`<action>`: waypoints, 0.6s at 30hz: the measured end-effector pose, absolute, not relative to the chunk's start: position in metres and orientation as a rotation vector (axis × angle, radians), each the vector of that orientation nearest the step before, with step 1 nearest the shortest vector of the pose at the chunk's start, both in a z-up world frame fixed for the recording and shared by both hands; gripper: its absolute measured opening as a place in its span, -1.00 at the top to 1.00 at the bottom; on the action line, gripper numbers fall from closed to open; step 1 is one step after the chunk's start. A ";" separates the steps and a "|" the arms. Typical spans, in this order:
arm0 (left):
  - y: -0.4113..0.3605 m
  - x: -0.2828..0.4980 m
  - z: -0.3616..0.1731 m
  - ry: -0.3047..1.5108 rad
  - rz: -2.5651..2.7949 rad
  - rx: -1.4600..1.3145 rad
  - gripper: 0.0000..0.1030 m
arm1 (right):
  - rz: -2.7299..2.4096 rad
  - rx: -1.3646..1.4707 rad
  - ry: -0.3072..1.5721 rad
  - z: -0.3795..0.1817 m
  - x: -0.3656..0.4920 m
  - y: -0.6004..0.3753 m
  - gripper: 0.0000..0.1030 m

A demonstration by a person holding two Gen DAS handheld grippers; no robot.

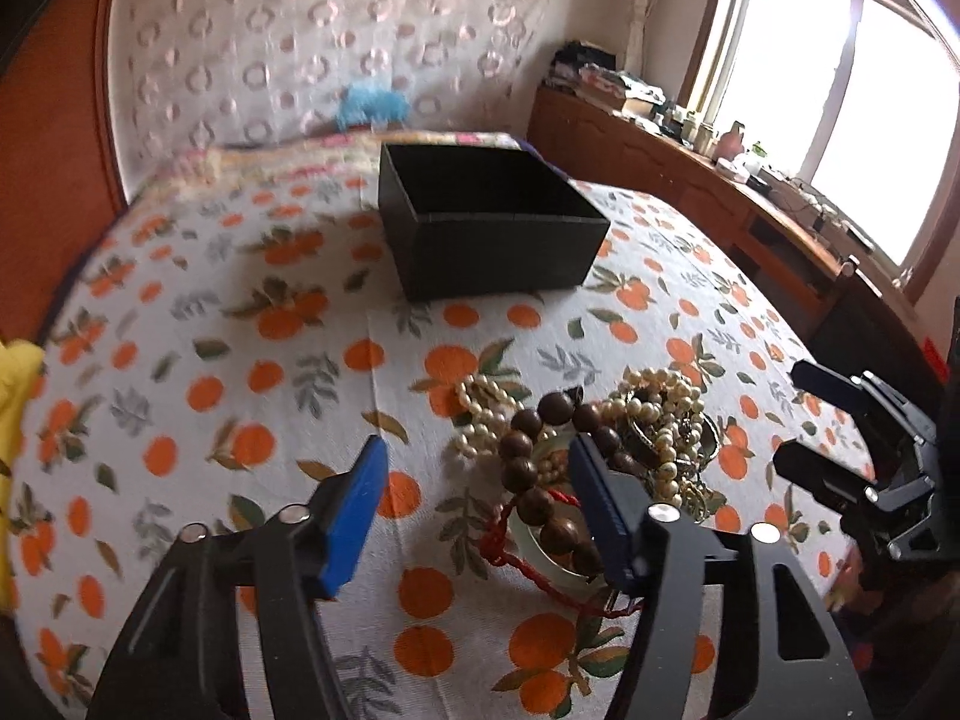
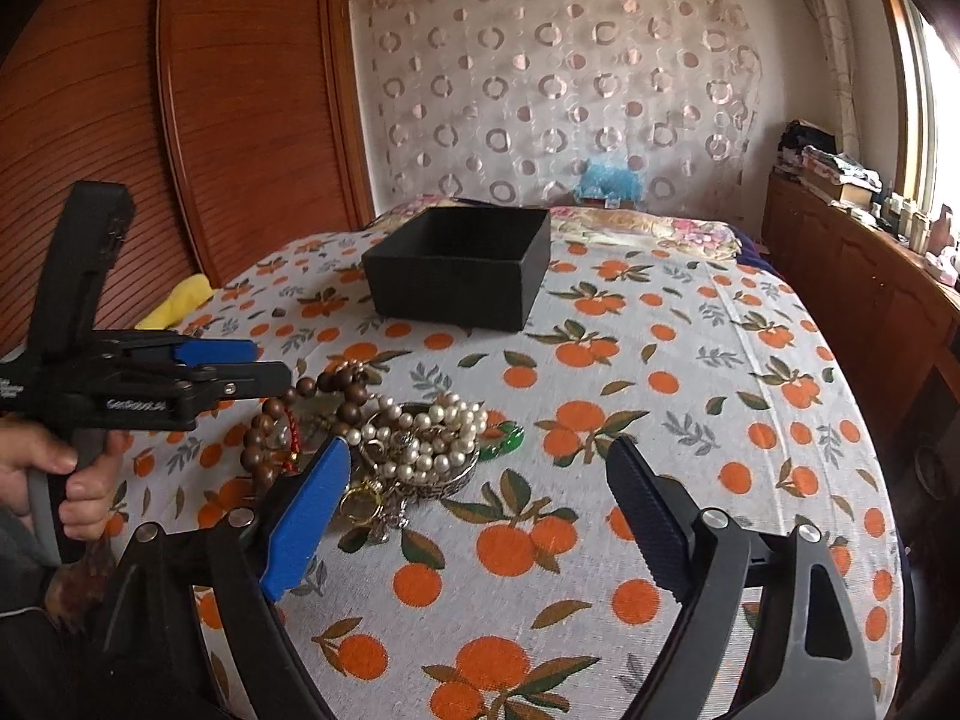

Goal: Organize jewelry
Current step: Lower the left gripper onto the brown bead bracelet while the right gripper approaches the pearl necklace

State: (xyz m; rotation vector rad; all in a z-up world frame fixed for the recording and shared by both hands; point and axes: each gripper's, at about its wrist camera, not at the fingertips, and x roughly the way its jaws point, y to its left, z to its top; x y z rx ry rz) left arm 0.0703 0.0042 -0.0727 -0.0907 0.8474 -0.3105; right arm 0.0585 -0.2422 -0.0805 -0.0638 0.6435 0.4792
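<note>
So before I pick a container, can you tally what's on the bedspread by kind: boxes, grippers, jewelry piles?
Black box: 1
Grippers: 2, left gripper and right gripper
Jewelry pile: 1; its tangled pieces can't be counted
Total: 4

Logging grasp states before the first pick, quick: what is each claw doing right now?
Left claw: open, holding nothing, wooden bead bracelet between its fingers, not pressed.
Right claw: open, empty, over the pearl necklace.
</note>
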 end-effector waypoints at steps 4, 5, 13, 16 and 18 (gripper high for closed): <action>0.003 0.073 -0.080 0.873 -0.340 -0.122 0.22 | 0.488 -0.071 0.654 -0.083 0.058 -0.238 -0.73; 0.001 0.073 -0.080 0.874 -0.345 -0.121 0.29 | 0.489 -0.072 0.655 -0.083 0.058 -0.238 -0.73; -0.006 0.083 -0.085 0.907 -0.354 -0.101 0.41 | 0.491 -0.077 0.664 -0.086 0.059 -0.237 -0.73; -0.006 0.082 -0.085 0.906 -0.367 -0.106 0.62 | 0.492 -0.077 0.666 -0.087 0.058 -0.238 -0.73; -0.007 0.079 -0.082 0.893 -0.371 -0.097 0.76 | 0.493 -0.075 0.667 -0.087 0.059 -0.237 -0.73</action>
